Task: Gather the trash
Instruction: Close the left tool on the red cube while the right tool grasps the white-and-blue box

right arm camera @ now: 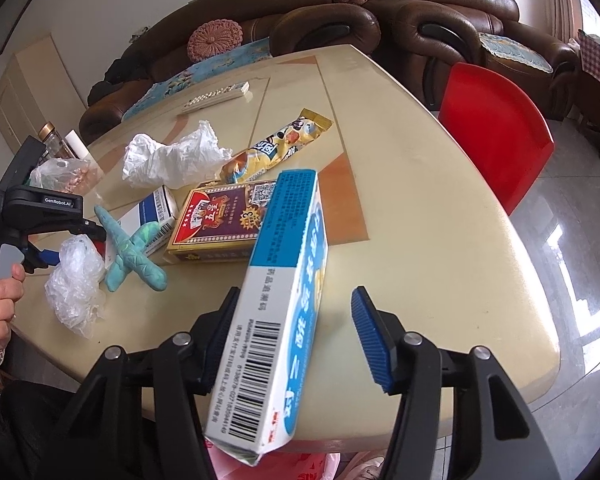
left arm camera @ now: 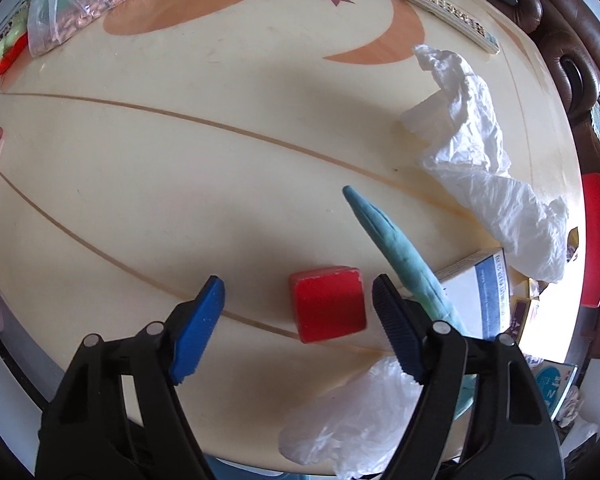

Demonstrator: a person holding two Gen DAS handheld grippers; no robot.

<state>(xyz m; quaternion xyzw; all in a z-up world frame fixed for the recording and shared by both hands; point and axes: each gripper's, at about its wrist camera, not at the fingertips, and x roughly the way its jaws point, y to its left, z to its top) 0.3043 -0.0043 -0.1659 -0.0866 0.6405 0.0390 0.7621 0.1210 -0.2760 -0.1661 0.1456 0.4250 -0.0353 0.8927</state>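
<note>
Cardboard carton [right arm camera: 284,300] slants between the right gripper's [right arm camera: 296,300] jaws at the table's [right arm camera: 440,240] near edge.
Light, stiff and hollow, it crushes if squeezed hard, so take it across the narrow sides near the middle. One pad lies against its side and the other shows a gap, so I cannot tell if it is gripped. The left gripper [left arm camera: 298,280] hangs released astride a red block [left arm camera: 327,304]. Bare tabletop lies toward the chair [right arm camera: 496,128], and clutter crowds the other side.

Home living room: brown leather sofa [right arm camera: 440,12], cluttered table [right arm camera: 420,200].

Red block [left arm camera: 327,303] sits between the left gripper [left arm camera: 298,330] fingers [left arm camera: 198,330], untouched.
</note>
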